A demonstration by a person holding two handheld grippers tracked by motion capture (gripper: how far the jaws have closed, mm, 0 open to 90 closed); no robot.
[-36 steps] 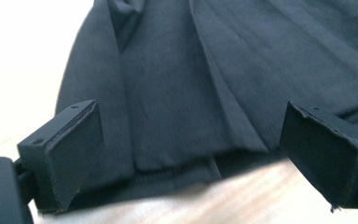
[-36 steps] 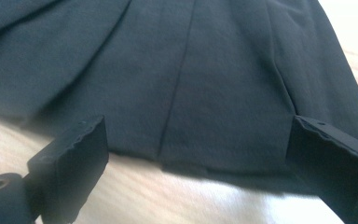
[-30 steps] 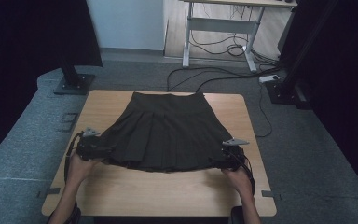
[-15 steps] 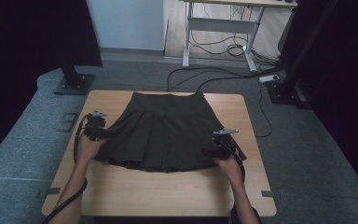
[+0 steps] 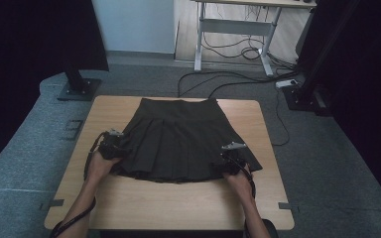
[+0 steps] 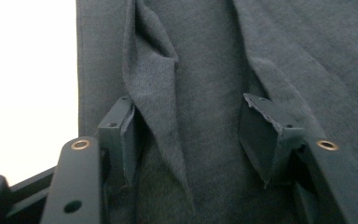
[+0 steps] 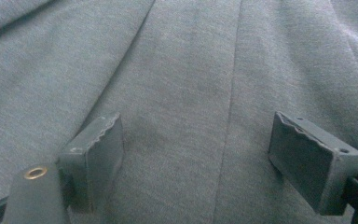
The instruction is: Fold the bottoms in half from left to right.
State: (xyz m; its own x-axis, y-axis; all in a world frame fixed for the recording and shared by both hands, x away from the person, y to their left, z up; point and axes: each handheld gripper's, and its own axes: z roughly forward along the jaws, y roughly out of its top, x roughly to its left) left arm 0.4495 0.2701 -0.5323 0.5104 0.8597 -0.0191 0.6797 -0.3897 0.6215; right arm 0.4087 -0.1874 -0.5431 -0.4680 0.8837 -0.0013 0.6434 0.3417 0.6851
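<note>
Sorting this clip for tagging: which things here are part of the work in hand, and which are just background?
In the job:
- skirt, spread flat on the table
- left gripper, open, at the skirt's left edge
- right gripper, open, over the skirt's right side

Just lying about:
- desk beyond the table
- cables on the floor
- stand base

A wooden table (image 5: 178, 203) carries a dark pleated skirt (image 5: 178, 141), spread flat between the left gripper (image 5: 113, 147) and right gripper (image 5: 232, 159).
</note>
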